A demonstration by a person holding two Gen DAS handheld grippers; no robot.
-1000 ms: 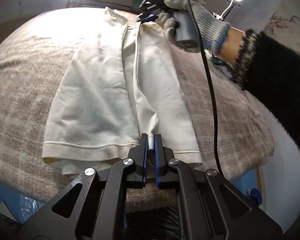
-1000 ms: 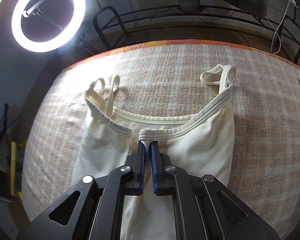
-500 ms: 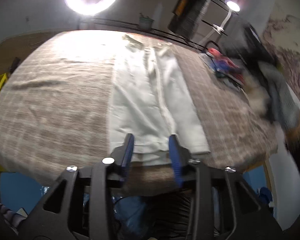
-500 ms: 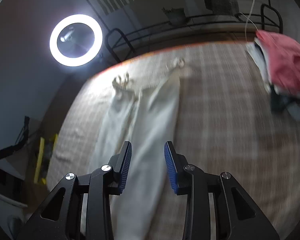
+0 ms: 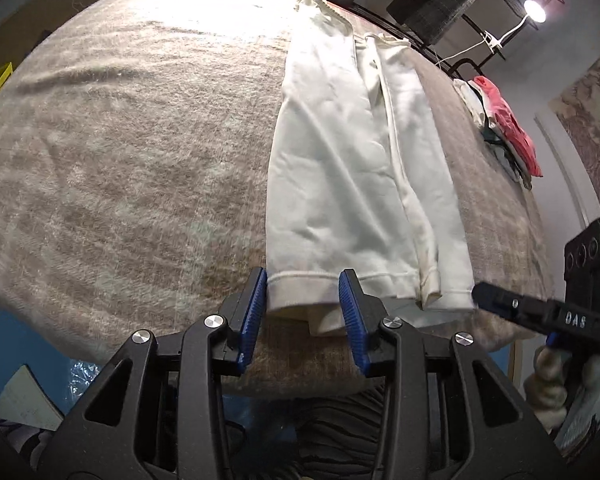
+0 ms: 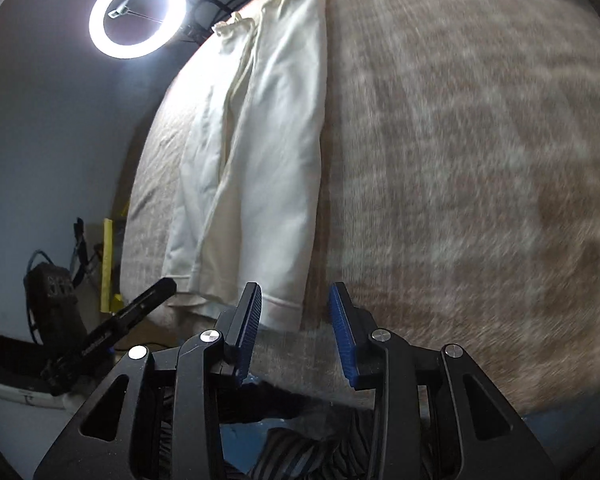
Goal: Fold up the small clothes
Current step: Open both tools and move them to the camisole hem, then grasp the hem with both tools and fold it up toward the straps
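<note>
A cream-white garment point(image 5: 352, 152) lies folded lengthwise in a long strip on the checked blanket point(image 5: 132, 140); it also shows in the right wrist view point(image 6: 268, 140). My left gripper point(image 5: 303, 304) is open, its blue pads on either side of the hem's left corner at the near edge. My right gripper point(image 6: 295, 316) is open and empty at the hem's right corner near the blanket's front edge. The right gripper's finger shows in the left wrist view point(image 5: 540, 308), and the left gripper's finger shows in the right wrist view point(image 6: 140, 308).
A pile of clothes with a red piece on top point(image 5: 504, 128) lies at the far right of the blanket. A ring light point(image 6: 138, 14) stands beyond the far end. The blanket's front edge point(image 5: 300, 368) drops off just under both grippers.
Both grippers have let go of the garment and opened. The right gripper has come from the strap end back to the hem end beside the left one. The garment now lies as a narrow strip.
</note>
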